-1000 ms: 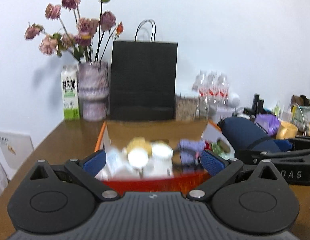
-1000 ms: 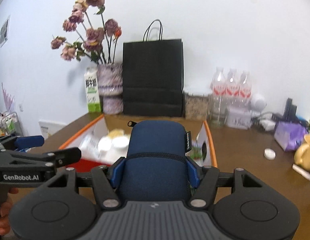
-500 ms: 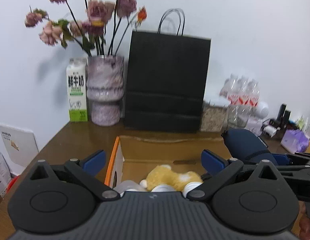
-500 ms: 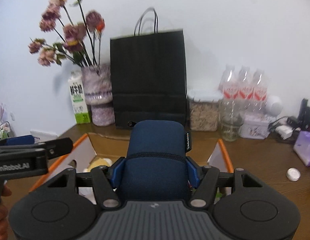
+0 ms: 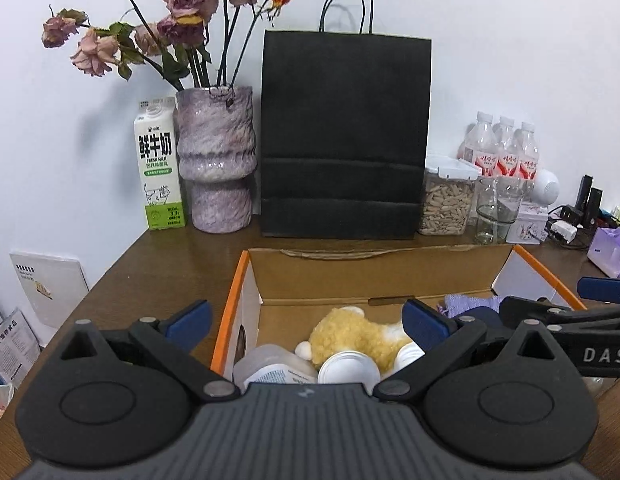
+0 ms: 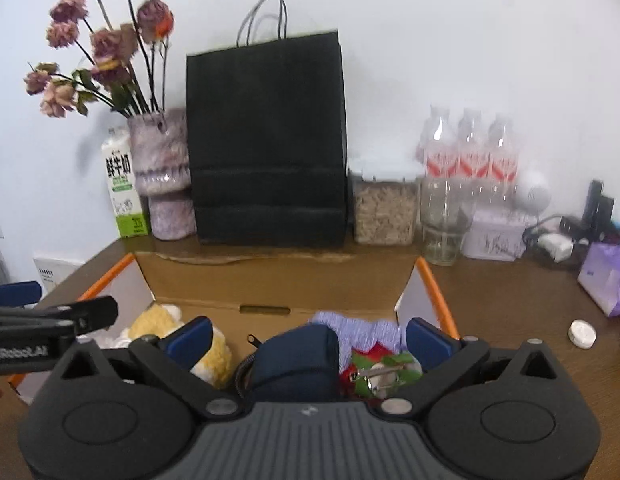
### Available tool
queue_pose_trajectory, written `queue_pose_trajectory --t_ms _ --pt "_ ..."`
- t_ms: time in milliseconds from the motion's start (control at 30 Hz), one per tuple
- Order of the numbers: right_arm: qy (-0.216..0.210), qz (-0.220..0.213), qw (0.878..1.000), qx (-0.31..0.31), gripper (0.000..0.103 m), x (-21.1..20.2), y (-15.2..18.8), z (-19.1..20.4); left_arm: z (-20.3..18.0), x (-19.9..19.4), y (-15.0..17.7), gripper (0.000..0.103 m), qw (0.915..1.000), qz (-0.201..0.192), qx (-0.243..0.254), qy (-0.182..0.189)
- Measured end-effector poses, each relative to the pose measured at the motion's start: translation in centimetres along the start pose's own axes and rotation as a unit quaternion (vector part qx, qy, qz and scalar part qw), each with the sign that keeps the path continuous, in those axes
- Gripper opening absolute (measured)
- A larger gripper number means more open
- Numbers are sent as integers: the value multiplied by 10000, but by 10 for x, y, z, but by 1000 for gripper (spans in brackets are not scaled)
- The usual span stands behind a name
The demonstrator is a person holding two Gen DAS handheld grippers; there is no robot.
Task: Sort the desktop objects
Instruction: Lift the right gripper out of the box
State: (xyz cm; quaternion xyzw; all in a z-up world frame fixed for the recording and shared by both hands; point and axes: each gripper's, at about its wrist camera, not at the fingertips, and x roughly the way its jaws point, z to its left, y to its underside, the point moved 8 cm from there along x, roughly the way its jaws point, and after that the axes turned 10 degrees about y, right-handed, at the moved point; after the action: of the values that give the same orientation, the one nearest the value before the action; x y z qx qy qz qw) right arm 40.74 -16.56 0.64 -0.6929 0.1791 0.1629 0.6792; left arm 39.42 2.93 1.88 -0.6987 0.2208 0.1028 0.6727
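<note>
An open cardboard box (image 5: pixel 374 276) with orange edges sits on the brown desk; it also shows in the right wrist view (image 6: pixel 270 280). Inside lie a yellow plush toy (image 5: pixel 354 336), white jars (image 5: pixel 348 368), a purple knit item (image 6: pixel 362 328) and a navy blue pouch (image 6: pixel 298 356). My right gripper (image 6: pixel 308 334) is open above the box, and the pouch lies loose between and below its fingers. My left gripper (image 5: pixel 306 318) is open and empty over the box's left part. The right gripper's arm shows at the right of the left wrist view (image 5: pixel 566 320).
Behind the box stand a black paper bag (image 5: pixel 344 136), a purple vase with dried roses (image 5: pixel 218 160), a milk carton (image 5: pixel 160 164), a seed jar (image 5: pixel 446 200), a glass (image 5: pixel 496 210) and water bottles (image 5: pixel 502 148). A purple packet (image 6: pixel 606 276) and a small white cap (image 6: pixel 582 334) lie at the right.
My right gripper moved forward over the box, opened and let go of the navy pouch, which now lies in the box. My left gripper moved forward and stays open.
</note>
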Motion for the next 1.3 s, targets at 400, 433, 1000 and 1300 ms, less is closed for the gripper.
queue_pose_trajectory --t_ms 400,433,1000,1300 --pt "-189 -189 9995 -146 103 -37 -1 6 -10 -35 -7 103 9996 -262 84 -20" --pt "-203 -210 9995 -153 103 -42 -1 6 -12 -40 -6 103 9996 -271 103 -10" --pt "-540 -368 9978 -141 103 -156 54 -1 -45 -140 45 103 9989 -407 190 142" --pt "-592 -342 9973 -269 103 -203 99 1 -54 -177 92 103 9996 -291 47 53"
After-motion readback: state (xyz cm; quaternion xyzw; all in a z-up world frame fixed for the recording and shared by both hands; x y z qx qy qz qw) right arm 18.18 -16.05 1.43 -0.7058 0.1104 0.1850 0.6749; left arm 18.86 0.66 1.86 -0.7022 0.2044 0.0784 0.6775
